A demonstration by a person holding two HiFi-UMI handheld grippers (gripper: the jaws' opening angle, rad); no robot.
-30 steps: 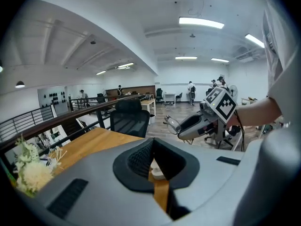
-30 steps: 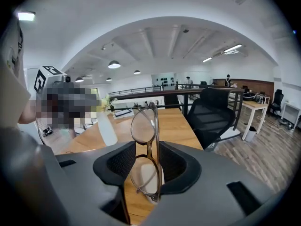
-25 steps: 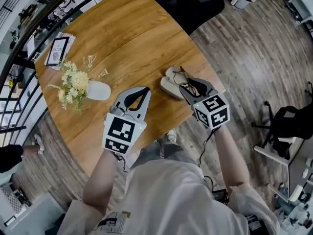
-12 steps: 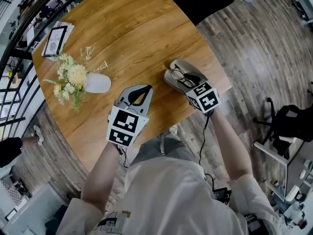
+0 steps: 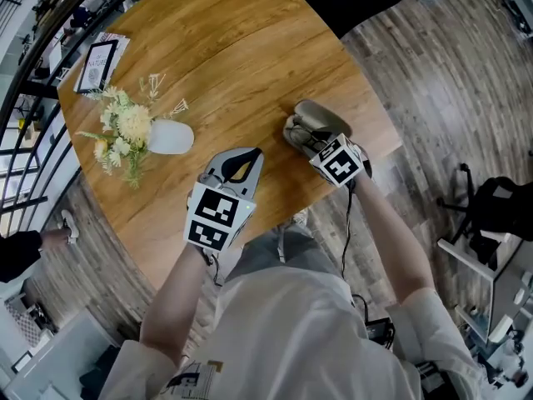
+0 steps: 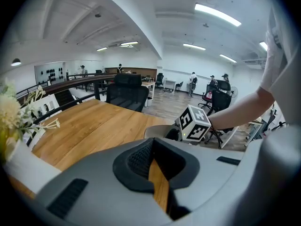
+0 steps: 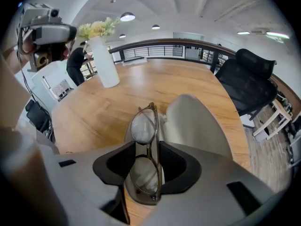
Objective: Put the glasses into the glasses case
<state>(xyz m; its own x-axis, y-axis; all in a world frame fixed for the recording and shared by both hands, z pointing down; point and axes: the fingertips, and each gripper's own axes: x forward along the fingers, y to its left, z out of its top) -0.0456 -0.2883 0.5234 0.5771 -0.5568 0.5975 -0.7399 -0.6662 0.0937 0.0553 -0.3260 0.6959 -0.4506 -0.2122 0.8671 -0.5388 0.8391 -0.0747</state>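
Note:
The open beige glasses case (image 5: 310, 120) lies near the right edge of the round wooden table (image 5: 233, 57). In the right gripper view its lid (image 7: 197, 126) stands up on the right. My right gripper (image 5: 314, 144) points steeply down into the case, shut on the thin-framed folded glasses (image 7: 143, 130). One lens sticks out beyond the jaws and the other sits low in the case's base (image 7: 141, 194). My left gripper (image 5: 241, 158) hovers over the table to the left of the case, shut with nothing in it. The case's lid (image 6: 157, 132) shows behind the jaws in the left gripper view.
A white vase (image 5: 171, 137) with pale flowers (image 5: 125, 127) stands left of my left gripper. A small framed card (image 5: 96, 63) lies at the table's far left. A black office chair (image 7: 249, 74) stands beyond the table. The table edge runs just right of the case.
My right gripper has come down with the glasses from above the case into it. The left gripper has sunk a little towards the table.

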